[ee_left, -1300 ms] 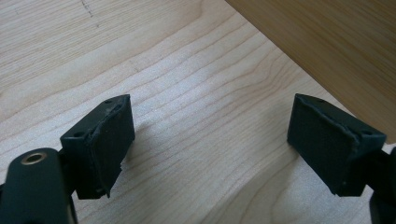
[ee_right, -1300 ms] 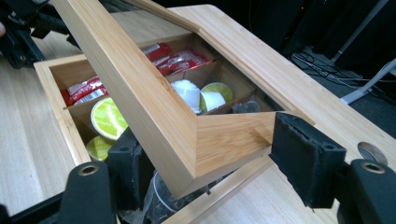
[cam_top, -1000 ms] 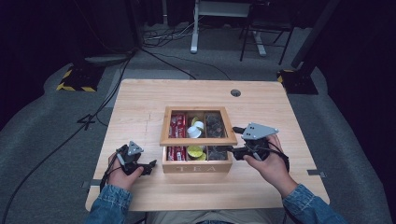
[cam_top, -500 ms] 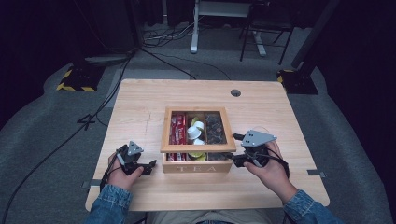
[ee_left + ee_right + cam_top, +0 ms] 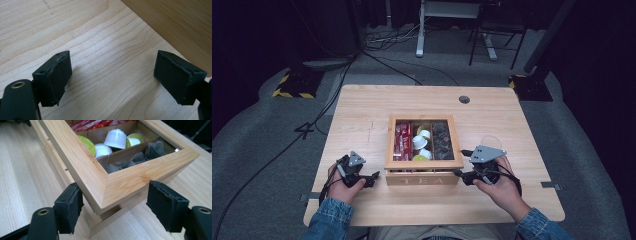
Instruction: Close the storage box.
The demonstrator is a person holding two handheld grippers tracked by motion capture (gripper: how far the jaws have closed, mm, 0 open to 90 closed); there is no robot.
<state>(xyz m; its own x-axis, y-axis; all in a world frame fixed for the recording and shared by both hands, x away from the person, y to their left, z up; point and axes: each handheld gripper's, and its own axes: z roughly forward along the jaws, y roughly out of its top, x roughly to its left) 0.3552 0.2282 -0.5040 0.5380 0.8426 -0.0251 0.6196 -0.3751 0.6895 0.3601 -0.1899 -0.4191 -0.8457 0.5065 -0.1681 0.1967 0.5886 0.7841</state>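
Wooden tea box [image 5: 120, 182] corner between spread gripper [image 5: 120, 210] jaws; white capsules [image 5: 115, 138] inside

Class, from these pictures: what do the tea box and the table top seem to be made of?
Tea box: probably bamboo or similar light wood, smooth finish; fine streaked grain and a mitred corner show in the right gripper view. Its lid seems to have a clear pane.
Table: pale wood or wood-look laminate, with wavy grain lines.

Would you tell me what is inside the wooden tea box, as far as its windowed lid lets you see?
Through the lid of the tea box: red packets on its left, white and yellow-green capsules in the middle, dark tea bags on its right. Anything beneath the lid's wooden frame is hidden.
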